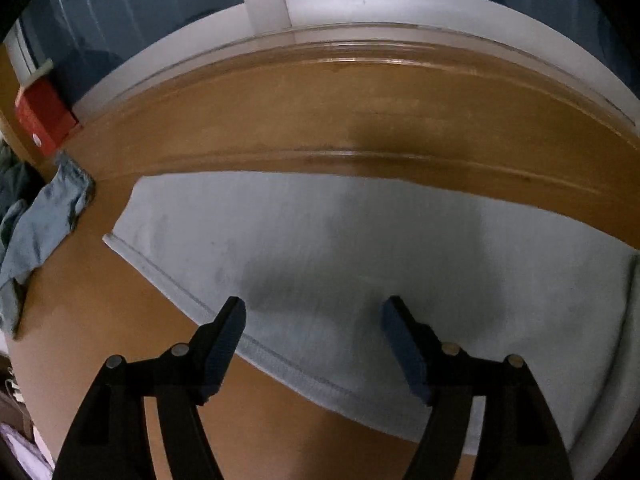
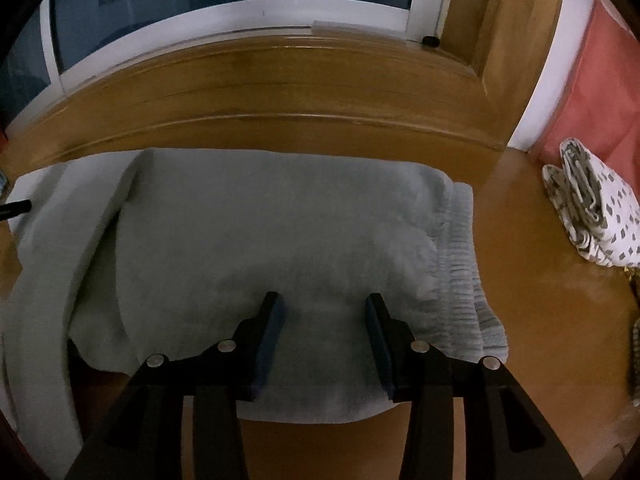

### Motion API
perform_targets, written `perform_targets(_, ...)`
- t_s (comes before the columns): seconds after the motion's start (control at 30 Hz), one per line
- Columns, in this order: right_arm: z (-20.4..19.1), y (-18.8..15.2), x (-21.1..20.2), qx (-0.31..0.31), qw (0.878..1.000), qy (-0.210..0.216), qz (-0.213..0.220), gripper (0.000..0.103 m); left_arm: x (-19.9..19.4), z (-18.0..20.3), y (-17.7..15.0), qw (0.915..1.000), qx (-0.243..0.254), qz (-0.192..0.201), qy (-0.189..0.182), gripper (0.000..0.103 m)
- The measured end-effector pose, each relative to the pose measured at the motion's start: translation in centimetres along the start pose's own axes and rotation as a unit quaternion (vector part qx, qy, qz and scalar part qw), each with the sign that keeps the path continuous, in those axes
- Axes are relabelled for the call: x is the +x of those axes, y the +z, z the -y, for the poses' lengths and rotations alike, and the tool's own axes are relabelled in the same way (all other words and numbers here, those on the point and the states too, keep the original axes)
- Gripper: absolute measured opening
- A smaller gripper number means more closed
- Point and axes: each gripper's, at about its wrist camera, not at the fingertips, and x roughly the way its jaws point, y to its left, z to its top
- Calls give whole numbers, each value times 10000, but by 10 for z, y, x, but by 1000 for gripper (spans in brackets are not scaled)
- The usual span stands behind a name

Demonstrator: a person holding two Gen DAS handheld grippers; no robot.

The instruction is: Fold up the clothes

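— Where does the left tool [image 1: 314,308] sit?

— It hangs low over the pale grey garment [image 1: 360,256], pointing forward toward the window sill [image 1: 360,92], with its two fingers spread wide and nothing between them. The left finger [image 1: 224,344] crosses the stitched hem [image 1: 168,276], and the other is over the cloth itself.

— And the right tool [image 2: 322,306]?

— Much the same pose: tilted down over the garment [image 2: 280,232], its fingers apart and gripping nothing. Whether the tips touch the fabric cannot be told from either view (both pictures are a little blurred).

— Where does the garment lie?

— Flat on the brown wooden surface [image 1: 120,320], close against the sill. In the right wrist view it is doubled over, the ribbed waistband [image 2: 468,272] on the right, and a folded strip [image 2: 68,240] runs along its left side.

— Anything else around?

— A blue-grey piece of clothing [image 1: 44,224] lies crumpled at the left edge of the surface, well apart from the grey one, with a red box [image 1: 44,116] behind it. On the far right a white cloth with grey spots [image 2: 592,208] lies bundled, against something pink-red [image 2: 600,92].
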Motion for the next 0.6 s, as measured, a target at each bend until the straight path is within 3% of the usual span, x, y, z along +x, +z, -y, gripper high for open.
perform_targets(0.2, 21, 3, 3, 198, 9997, -96, -41, 43, -25, 19, -36, 9999, -142, -22, 86, 71)
perform_targets(0.37, 25, 0, -17, 513, 9987, -12, 28, 44, -32, 24, -40, 9998, -122, 10, 153, 70)
perform_targets(0.5, 22, -20, -64, 719, 9927, 913, 318, 51, -53, 15, -51, 9997, -134, -42, -177, 70)
perform_targets(0.6, 9, -47, -86, 595, 9808, 1840, 246, 53, -71, 17, -64, 9999, -44, -39, -133, 70)
